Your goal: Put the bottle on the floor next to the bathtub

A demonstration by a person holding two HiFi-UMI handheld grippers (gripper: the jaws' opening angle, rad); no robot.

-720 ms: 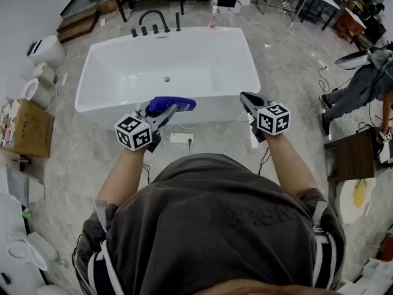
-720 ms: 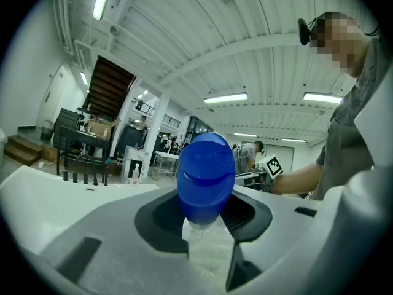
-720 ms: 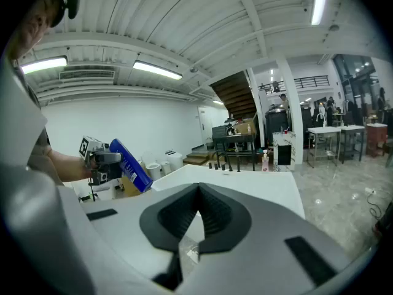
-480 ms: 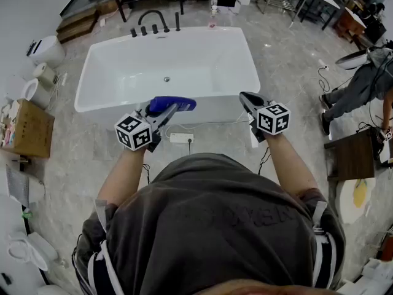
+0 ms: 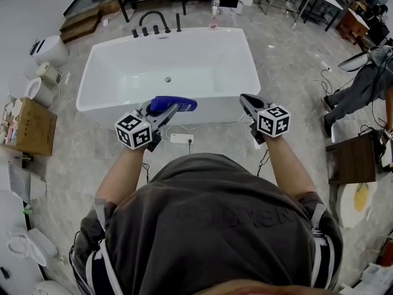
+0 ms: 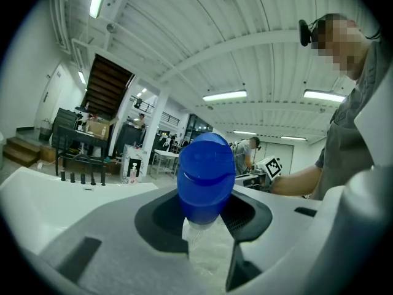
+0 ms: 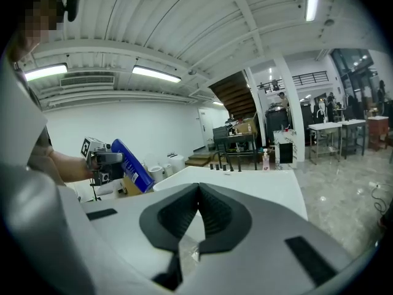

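A blue bottle (image 5: 173, 104) lies across the jaws of my left gripper (image 5: 161, 113), which is shut on it. It is held in the air over the near rim of the white bathtub (image 5: 110, 72). In the left gripper view the bottle (image 6: 206, 177) shows its blue cap end between the dark pads. From the right gripper view the same bottle (image 7: 131, 165) is seen tilted at the left. My right gripper (image 5: 249, 103) hovers to the right of it at the same height, with its jaws shut and nothing between them (image 7: 198, 217).
A white power strip (image 5: 179, 138) with a cable lies on the marble floor below the tub's near side. Black taps (image 5: 153, 24) stand at the tub's far rim. Toilets and a cardboard box (image 5: 31, 125) are at the left; a person (image 5: 359, 88) bends at the right.
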